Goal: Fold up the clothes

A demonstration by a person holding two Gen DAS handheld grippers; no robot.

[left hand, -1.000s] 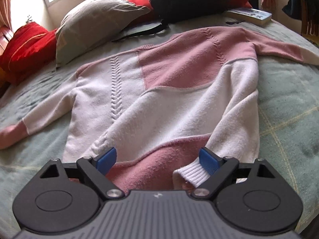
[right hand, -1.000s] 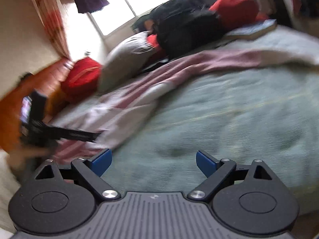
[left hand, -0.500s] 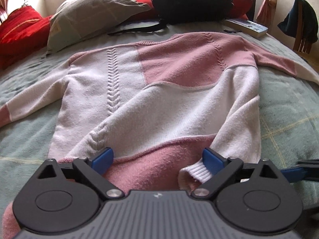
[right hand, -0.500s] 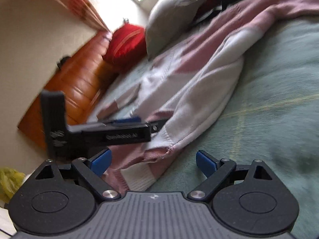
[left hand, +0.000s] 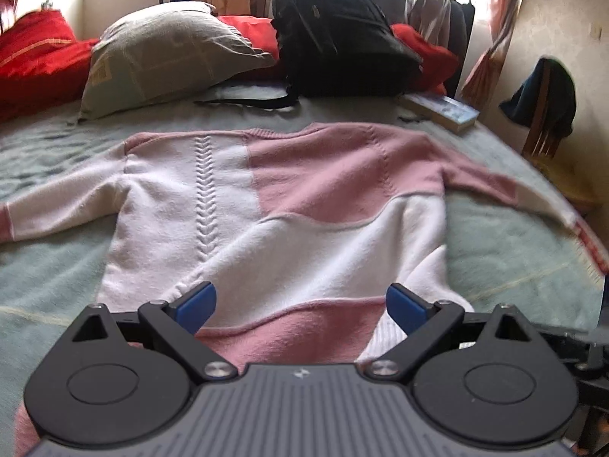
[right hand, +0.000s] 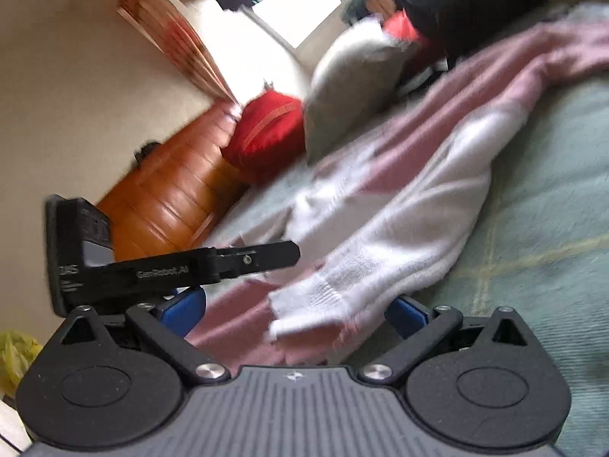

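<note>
Presently catalogued: one pink-and-white knitted sweater (left hand: pixel 289 205), spread flat with sleeves outstretched on a bed with a pale green checked blanket (left hand: pixel 514 251). Hem end nearest both grippers; a white ribbed cuff (right hand: pixel 316 304) lies folded over the pink hem band. Left gripper (left hand: pixel 300 302): blue-padded jaws wide apart above the hem, gripping nothing. Right gripper (right hand: pixel 297 310): jaws opening, the cuff lying between them, pads not pressing it. Beyond the sweater, at the head of the bed: grey pillow (left hand: pixel 171 53), red cushions (left hand: pixel 34 61), black backpack (left hand: pixel 338 38), a book (left hand: pixel 441 108) near the bed's edge.
</note>
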